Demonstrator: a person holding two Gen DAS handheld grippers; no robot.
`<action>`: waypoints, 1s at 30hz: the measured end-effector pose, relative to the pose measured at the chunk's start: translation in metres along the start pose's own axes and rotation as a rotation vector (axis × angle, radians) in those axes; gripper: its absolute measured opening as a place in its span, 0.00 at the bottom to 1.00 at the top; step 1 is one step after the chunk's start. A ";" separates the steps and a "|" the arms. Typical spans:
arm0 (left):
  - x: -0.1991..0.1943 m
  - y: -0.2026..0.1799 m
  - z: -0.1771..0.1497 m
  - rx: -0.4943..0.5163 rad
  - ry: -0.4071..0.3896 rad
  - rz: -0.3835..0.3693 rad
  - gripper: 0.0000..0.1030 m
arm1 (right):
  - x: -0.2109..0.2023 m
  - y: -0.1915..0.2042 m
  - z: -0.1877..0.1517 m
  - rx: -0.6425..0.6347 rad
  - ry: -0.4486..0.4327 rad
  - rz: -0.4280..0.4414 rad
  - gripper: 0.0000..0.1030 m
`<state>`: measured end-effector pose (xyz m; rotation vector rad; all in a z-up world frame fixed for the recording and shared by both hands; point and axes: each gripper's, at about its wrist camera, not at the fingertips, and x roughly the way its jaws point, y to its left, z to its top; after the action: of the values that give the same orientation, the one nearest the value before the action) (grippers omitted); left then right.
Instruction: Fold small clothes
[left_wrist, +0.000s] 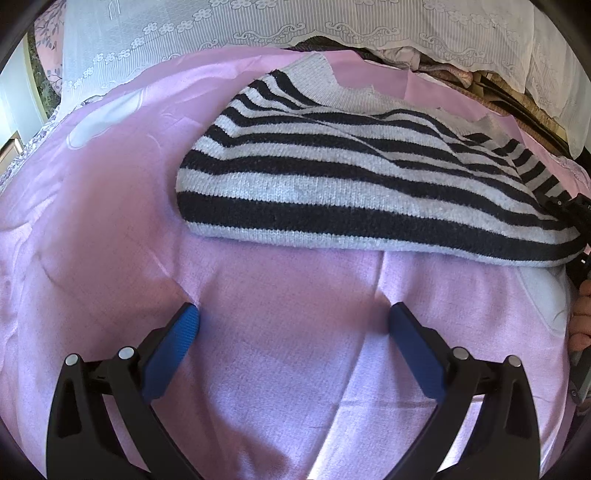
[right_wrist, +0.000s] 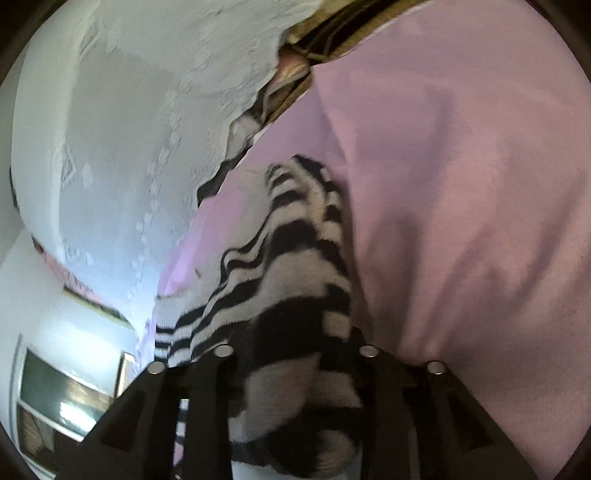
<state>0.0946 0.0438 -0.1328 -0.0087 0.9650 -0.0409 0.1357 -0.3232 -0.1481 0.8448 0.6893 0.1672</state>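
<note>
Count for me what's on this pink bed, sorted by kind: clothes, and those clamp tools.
Striped sweater: 1
Clamp tools: 2, the left gripper and the right gripper
Pink sheet: 1
Total: 4

In the blurred right wrist view, bunched striped sweater (right_wrist: 291, 332) hides the fingertips of the right claw (right_wrist: 295, 376), while the picture's right edge cuts off that claw (left_wrist: 576, 221) and a hand (left_wrist: 581, 317).

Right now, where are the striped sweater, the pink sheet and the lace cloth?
striped sweater (left_wrist: 332, 192): left wrist view, on its front.
pink sheet (left_wrist: 280, 369): left wrist view, bare patch between the fingers.
lace cloth (left_wrist: 155, 33): left wrist view, flowered part.
</note>
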 end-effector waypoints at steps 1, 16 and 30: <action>-0.001 0.000 0.001 0.000 -0.009 0.001 0.96 | 0.001 0.002 0.000 -0.015 0.003 0.000 0.38; -0.002 -0.081 0.079 0.044 -0.149 0.045 0.96 | 0.001 0.015 -0.004 -0.105 0.013 -0.015 0.53; 0.015 -0.067 0.069 -0.001 -0.198 -0.030 0.96 | 0.001 0.017 -0.007 -0.109 -0.009 -0.028 0.54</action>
<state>0.1576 -0.0247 -0.1043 -0.0281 0.7671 -0.0659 0.1340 -0.3077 -0.1393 0.7304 0.6774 0.1745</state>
